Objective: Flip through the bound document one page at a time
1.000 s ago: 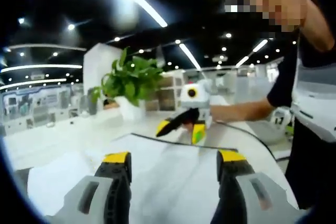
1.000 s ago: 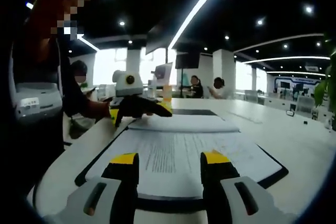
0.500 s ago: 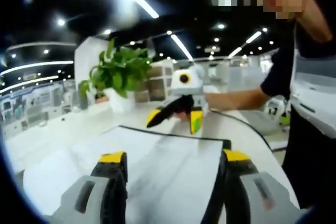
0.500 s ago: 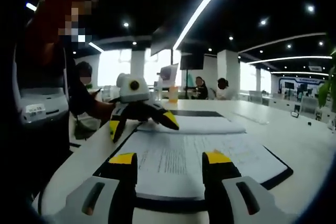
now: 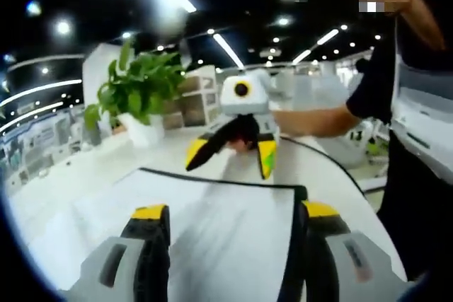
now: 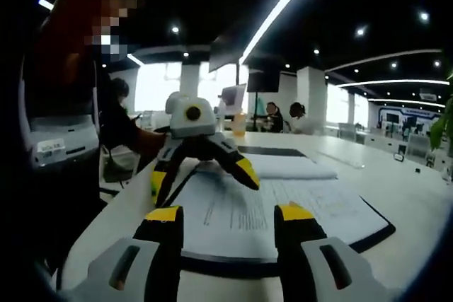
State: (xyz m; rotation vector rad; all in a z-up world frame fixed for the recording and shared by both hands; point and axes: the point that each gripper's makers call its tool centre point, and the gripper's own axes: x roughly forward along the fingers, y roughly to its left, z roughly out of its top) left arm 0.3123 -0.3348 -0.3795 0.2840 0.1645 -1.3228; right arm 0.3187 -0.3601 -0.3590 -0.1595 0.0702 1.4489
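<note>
The bound document (image 6: 297, 206) lies open on the white table, a printed page up, its black cover showing as a rim. Seen in the left gripper view, its white page (image 5: 219, 224) runs between my left gripper's (image 5: 235, 211) open jaws. My left gripper (image 6: 203, 175) hangs over the document's left side in the right gripper view, jaws spread wide, nothing between them. My right gripper (image 6: 228, 212) stands open at the document's near edge. It also faces me across the page as the right gripper (image 5: 230, 157), open, held by a hand.
A potted green plant (image 5: 134, 90) stands on the table (image 5: 64, 175) at the left. A dark cable (image 5: 333, 167) trails along the table's right side. The person holding the grippers (image 5: 417, 139) stands at the table's edge. Other people (image 6: 272, 117) sit far back.
The two grippers have drawn closer to each other across the document. The left gripper has come forward over the left page and looks larger in the right gripper view. Both stay open.
</note>
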